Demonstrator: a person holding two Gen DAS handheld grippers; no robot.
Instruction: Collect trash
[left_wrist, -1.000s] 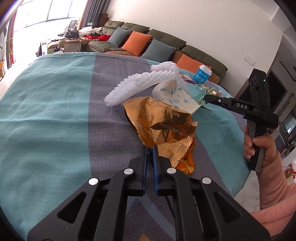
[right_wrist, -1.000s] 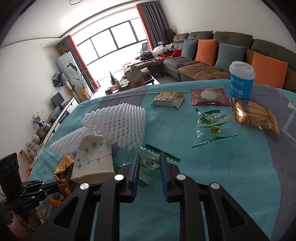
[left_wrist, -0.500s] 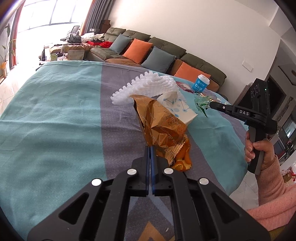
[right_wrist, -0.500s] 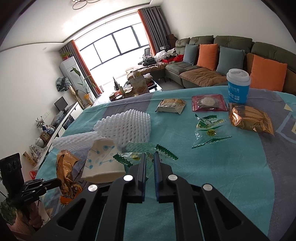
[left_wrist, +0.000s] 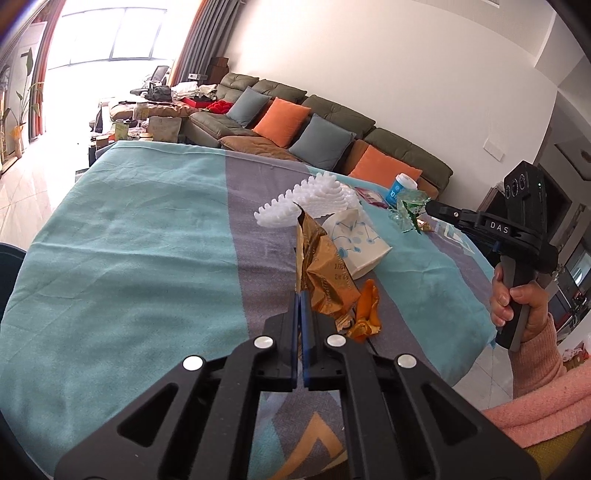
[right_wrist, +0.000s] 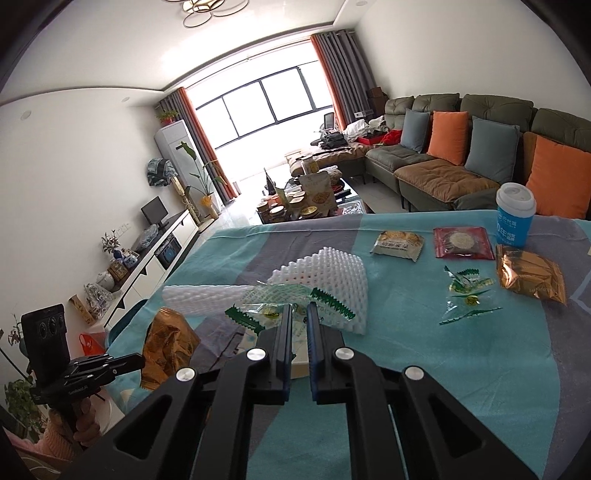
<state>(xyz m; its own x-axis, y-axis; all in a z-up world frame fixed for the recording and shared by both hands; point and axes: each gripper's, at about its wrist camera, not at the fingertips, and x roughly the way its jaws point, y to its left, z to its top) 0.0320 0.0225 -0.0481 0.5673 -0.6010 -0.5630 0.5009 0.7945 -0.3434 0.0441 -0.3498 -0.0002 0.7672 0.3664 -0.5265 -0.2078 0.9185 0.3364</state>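
left wrist view: the left gripper (left_wrist: 300, 295) has its fingers clenched on the lower edge of the gold wrapper (left_wrist: 321, 266), which now stands up off the counter (left_wrist: 129, 240); a second ago it lay flat on the cloth with the fingers only closing round its edge. orange peel (left_wrist: 365, 314) lies on the counter just beside the lifted wrapper, and the white paper cup (left_wrist: 362, 240) lies on its side behind it, next to the white foam netting (left_wrist: 317, 199). across the counter the right gripper (left_wrist: 428, 206) carries the clear green-edged wrapper (left_wrist: 408, 214) in the air, where half a second ago it was lower, near the cup.

right wrist view: the right gripper's (right_wrist: 298, 314) fingers grasp the clear green-edged wrapper (right_wrist: 273, 314) between them, though a narrow gap shows lower down; a second ago they stood apart over it as it lay on the cloth. the left gripper (right_wrist: 138, 360) at lower left holds the gold wrapper (right_wrist: 168, 347) clear of the surface. a second green wrapper (right_wrist: 467, 291), another gold packet (right_wrist: 530, 275), two snack packets (right_wrist: 399, 243) and the blue cup (right_wrist: 515, 219) remain on the counter.

judging by this, both picks have succeeded and each piece is ready to go to a bin, which is not in view; much trash is still to collect.
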